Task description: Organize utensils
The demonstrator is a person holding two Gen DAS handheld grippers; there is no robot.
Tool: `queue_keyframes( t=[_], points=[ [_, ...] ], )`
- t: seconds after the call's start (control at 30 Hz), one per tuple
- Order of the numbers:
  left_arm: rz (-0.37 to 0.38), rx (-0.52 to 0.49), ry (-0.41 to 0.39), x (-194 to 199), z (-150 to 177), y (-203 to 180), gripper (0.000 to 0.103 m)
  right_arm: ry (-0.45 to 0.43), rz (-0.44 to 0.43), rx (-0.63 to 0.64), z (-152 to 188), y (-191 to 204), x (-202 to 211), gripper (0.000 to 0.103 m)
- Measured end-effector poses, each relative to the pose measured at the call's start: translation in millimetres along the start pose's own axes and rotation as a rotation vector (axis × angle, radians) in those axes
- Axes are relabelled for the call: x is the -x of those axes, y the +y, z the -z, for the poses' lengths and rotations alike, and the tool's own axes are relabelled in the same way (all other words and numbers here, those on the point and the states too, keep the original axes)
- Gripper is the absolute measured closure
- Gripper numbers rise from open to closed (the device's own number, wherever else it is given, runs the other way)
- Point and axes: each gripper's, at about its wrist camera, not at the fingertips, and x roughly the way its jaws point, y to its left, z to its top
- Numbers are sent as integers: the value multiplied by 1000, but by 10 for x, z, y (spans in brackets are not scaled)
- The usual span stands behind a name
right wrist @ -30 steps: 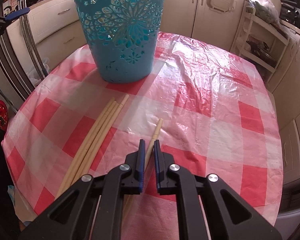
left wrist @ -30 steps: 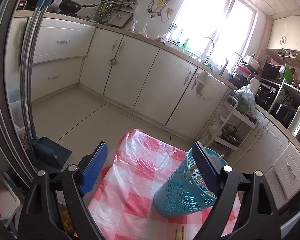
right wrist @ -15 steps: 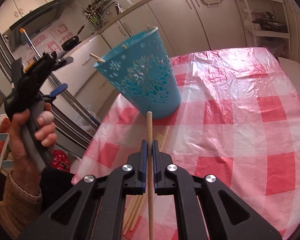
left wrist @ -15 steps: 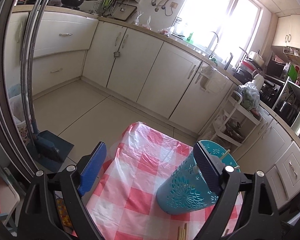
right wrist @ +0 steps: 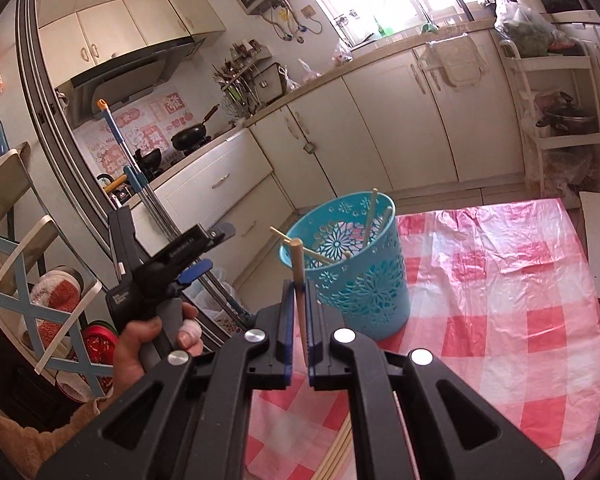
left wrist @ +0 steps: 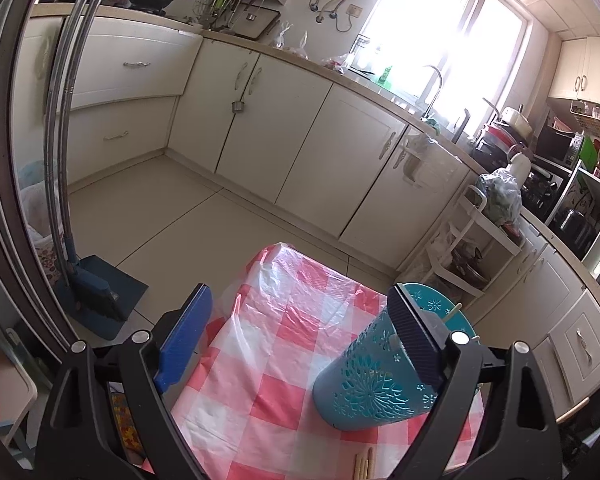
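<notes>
A teal openwork basket [right wrist: 356, 268] stands on the red-and-white checked tablecloth [right wrist: 500, 320] with several chopsticks [right wrist: 370, 216] leaning inside it. My right gripper [right wrist: 297, 286] is shut on one pale chopstick [right wrist: 297, 256], held upright in the air just in front of the basket's near rim. More loose chopsticks [right wrist: 336, 456] lie on the cloth below the gripper. My left gripper [right wrist: 214, 250], held in a hand, hovers open left of the basket, apart from it. In the left wrist view the left gripper [left wrist: 300, 296] gapes wide with nothing between its fingers; its right finger overlaps the basket [left wrist: 374, 380].
A broom and dustpan [left wrist: 96, 292] lean by the door frame left of the table. A white shelf rack [right wrist: 556, 120] stands beyond the table's far right. Kitchen cabinets [left wrist: 268, 128] line the back wall. A slatted chair [right wrist: 20, 240] stands at the left.
My right gripper has risen from the cloth with the chopstick, tipping it upright, and now sits near the basket's rim. The left gripper has barely moved and stays open.
</notes>
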Motion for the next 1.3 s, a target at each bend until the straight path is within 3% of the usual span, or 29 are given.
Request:
queue_keyframes(
  t=[0.4, 0.57, 0.73, 0.9, 1.13, 1.23, 1.3],
  points=[
    [6, 11, 2, 0, 2, 7, 18, -132, 2, 113, -875, 369, 134, 97],
    [9, 16, 2, 2, 11, 3, 18, -192, 55, 166, -1085, 450, -63, 97],
    [7, 21, 1, 0, 9, 14, 18, -192, 136, 162, -1002, 301, -478, 97],
    [-1, 21, -3, 6, 5, 9, 18, -93, 210, 131, -704, 50, -916, 97],
    [-9, -13, -25, 52, -1, -58, 17, 24, 250, 118, -450, -69, -1155, 97],
    [-15, -28, -31, 70, 5, -81, 17, 25, 256, 120, -397, -46, -1106, 82],
    [-22, -39, -37, 84, 11, -88, 16, 4, 246, 123, -372, 0, -994, 80]
  ],
)
